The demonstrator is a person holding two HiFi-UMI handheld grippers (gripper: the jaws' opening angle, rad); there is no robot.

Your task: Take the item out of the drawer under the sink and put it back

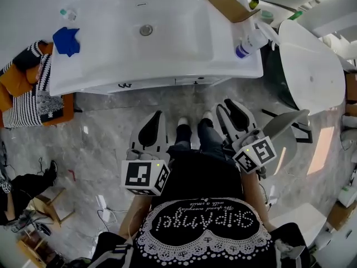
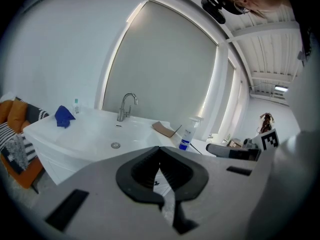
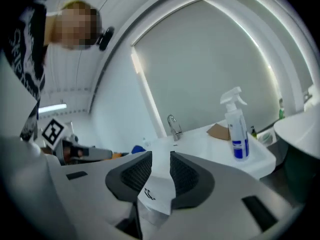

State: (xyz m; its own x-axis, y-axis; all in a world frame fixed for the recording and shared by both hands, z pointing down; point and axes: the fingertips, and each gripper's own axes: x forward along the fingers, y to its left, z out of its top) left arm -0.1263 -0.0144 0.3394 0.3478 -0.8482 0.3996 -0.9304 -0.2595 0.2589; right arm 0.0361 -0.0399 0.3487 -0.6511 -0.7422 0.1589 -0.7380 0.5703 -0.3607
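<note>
I stand facing a white sink vanity (image 1: 111, 66); its drawer front (image 1: 162, 84) below the basin is closed, with small dark handles. No item from the drawer shows. My left gripper (image 1: 157, 115) hangs over the floor short of the vanity. In the left gripper view its jaws (image 2: 159, 149) meet at the tips, shut on nothing. My right gripper (image 1: 229, 105) is beside it, equally short of the vanity. Seen from the right gripper view, its jaws (image 3: 161, 156) stand apart and open, nothing between them, with the vanity's corner beyond.
On the counter lie a spray bottle (image 1: 251, 41), a blue cloth (image 1: 67, 41) and a piece of cardboard (image 1: 228, 1). An orange seat with striped fabric (image 1: 30, 94) stands at the left. A white rounded fixture (image 1: 312, 66) stands at the right.
</note>
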